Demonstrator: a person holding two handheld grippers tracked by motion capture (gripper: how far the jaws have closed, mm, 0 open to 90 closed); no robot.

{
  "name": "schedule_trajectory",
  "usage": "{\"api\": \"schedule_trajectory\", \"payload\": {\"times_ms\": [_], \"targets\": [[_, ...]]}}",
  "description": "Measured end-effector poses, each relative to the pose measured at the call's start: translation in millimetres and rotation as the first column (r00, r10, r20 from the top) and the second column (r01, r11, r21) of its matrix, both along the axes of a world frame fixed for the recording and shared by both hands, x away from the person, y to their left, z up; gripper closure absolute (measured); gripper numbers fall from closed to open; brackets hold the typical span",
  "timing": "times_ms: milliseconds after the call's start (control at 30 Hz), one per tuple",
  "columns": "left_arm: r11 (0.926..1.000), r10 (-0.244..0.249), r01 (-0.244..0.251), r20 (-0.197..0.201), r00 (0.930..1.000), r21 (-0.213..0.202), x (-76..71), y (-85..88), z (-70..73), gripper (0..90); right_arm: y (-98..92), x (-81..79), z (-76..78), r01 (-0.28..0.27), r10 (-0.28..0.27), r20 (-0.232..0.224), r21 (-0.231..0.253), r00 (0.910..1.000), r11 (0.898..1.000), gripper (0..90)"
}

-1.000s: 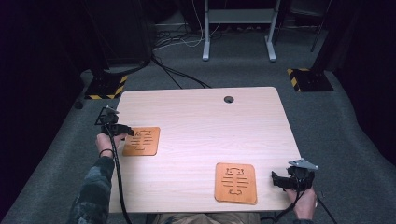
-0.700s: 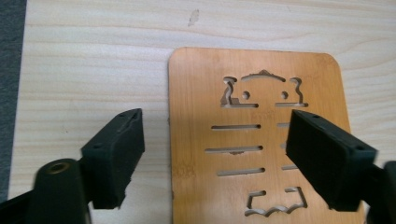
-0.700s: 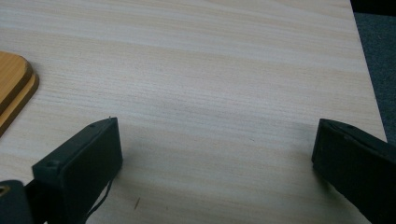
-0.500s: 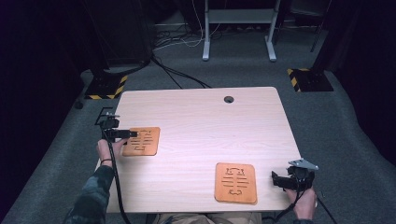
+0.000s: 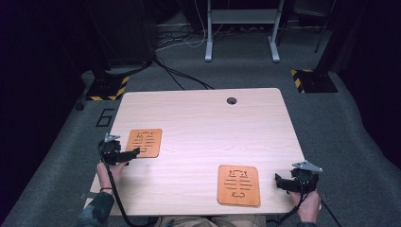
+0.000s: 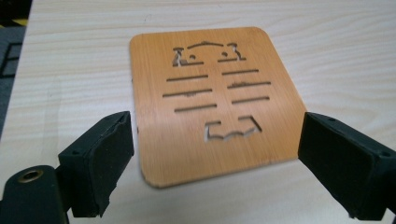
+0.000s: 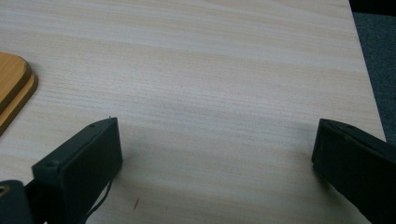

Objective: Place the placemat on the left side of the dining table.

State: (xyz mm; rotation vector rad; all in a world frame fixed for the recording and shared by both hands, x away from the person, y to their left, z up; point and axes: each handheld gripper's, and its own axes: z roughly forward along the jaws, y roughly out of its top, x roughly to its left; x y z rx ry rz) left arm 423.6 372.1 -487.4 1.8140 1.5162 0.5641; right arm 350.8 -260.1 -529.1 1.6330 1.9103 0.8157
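An orange wooden coaster (image 5: pixel 144 142) (image 6: pixel 215 98) with cut-out slots lies flat at the left of the light wooden table (image 5: pixel 198 118). My left gripper (image 5: pixel 134 152) (image 6: pixel 215 163) is open at its near edge, one jaw on each side of its near corners. A second orange coaster (image 5: pixel 239 184) lies near the front right; in the right gripper view its edge (image 7: pixel 11 88) looks like two stacked layers. My right gripper (image 5: pixel 279 182) (image 7: pixel 215 158) is open over bare table to the right of it, with nothing between the jaws.
A round cable hole (image 5: pixel 231 100) sits near the table's far edge. Beyond the table, on grey carpet, are a metal desk frame (image 5: pixel 241 28), black cables (image 5: pixel 175 73) and hazard-striped bases (image 5: pixel 106 90) (image 5: pixel 312 80).
My left gripper has drawn back toward the person, from beside the left coaster's left edge to its near edge. The right gripper has not moved.
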Motion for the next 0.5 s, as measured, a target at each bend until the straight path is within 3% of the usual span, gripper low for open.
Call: {"api": "schedule_trajectory", "payload": {"times_ms": [67, 233, 400, 500], "targets": [[1.0000, -0.007, 0.007, -0.002, 1.0000, -0.003, -10.3, -0.4, -6.3, 9.3, -0.2, 0.2, -0.1, -0.003, 0.003, 0.003, -0.002, 1.0000, 1.000, 0.8], [0.9988, -0.004, 0.003, 0.020, 0.9998, 0.050, -31.3, -1.6, -24.3, 8.7, -0.3, 0.2, -0.1, -0.003, 0.003, 0.002, -0.002, 1.0000, 1.000, 0.8], [0.9969, 0.005, -0.006, 0.010, 0.9999, 0.078, -42.0, -1.3, -40.7, 7.9, 0.0, 0.0, 0.0, 0.001, -0.001, 0.000, 0.000, 1.0000, 1.000, 0.8], [0.9959, 0.011, -0.012, 0.010, 0.9999, 0.090, -44.7, -1.0, -43.7, 7.3, -0.5, 0.3, -0.2, -0.005, 0.005, 0.005, -0.004, 1.0000, 1.000, 0.8]]}}
